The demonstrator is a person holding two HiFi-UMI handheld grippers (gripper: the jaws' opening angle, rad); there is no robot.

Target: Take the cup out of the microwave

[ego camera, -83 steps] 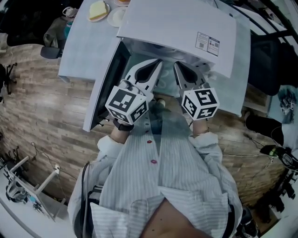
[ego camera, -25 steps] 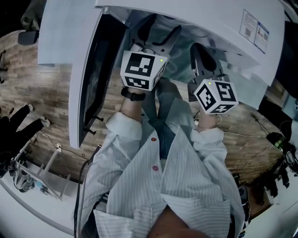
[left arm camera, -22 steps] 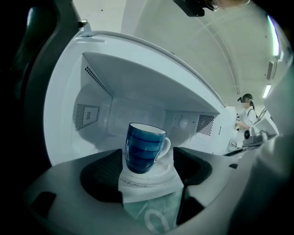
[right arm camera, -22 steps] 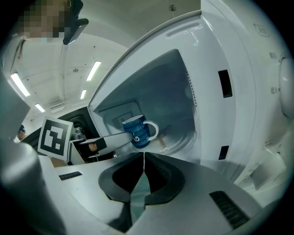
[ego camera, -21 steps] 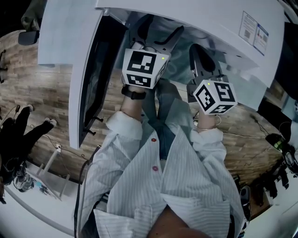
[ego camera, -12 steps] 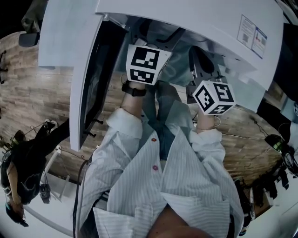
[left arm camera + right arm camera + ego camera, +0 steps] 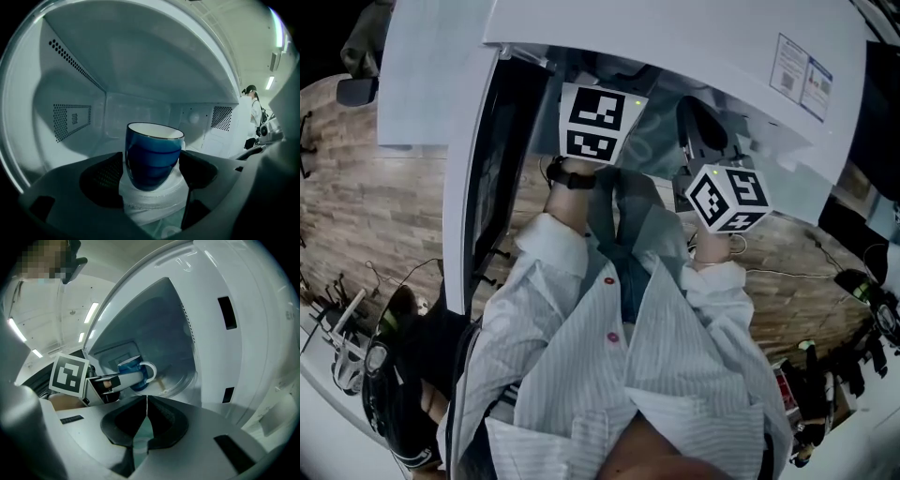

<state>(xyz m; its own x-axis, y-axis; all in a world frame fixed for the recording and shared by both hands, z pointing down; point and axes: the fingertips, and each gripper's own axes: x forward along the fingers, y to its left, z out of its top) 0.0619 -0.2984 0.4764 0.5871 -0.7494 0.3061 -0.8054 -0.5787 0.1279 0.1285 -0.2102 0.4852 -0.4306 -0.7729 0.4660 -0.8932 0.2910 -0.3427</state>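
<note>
— Cup (image 7: 152,154), the deep-blue glazed ceramic one with the white inside: where is it?

— Inside the white box-shaped microwave (image 7: 675,37), upright, about mid-cavity, in front of the perforated back wall. The microwave's door (image 7: 478,169), white-framed with a dark window, stands swung open at the person's left.

— And the left gripper (image 7: 152,171)?

— It is inside the cavity. Its dark jaws are parted just enough to take the cup, one on each side, pads pressed against the blue wall below the rim. It has hold of the cup.

— Is the cup off the oven floor?

— I cannot tell. The right gripper view shows it low, near the round glass turntable plate (image 7: 179,383). Its white loop handle (image 7: 151,370) is on the side towards the cavity's right wall. The base is hidden behind the left gripper's finger.

— Right gripper (image 7: 147,418)?

— Jaws closed flat against each other, nothing between them. It hangs outside the opening, just to the right of the left gripper, above the cuff of the person's pale striped shirt (image 7: 656,375).

— Anyone else about?

— A person (image 7: 253,101) stands well behind, seen past the microwave's right edge in the left gripper view.
</note>
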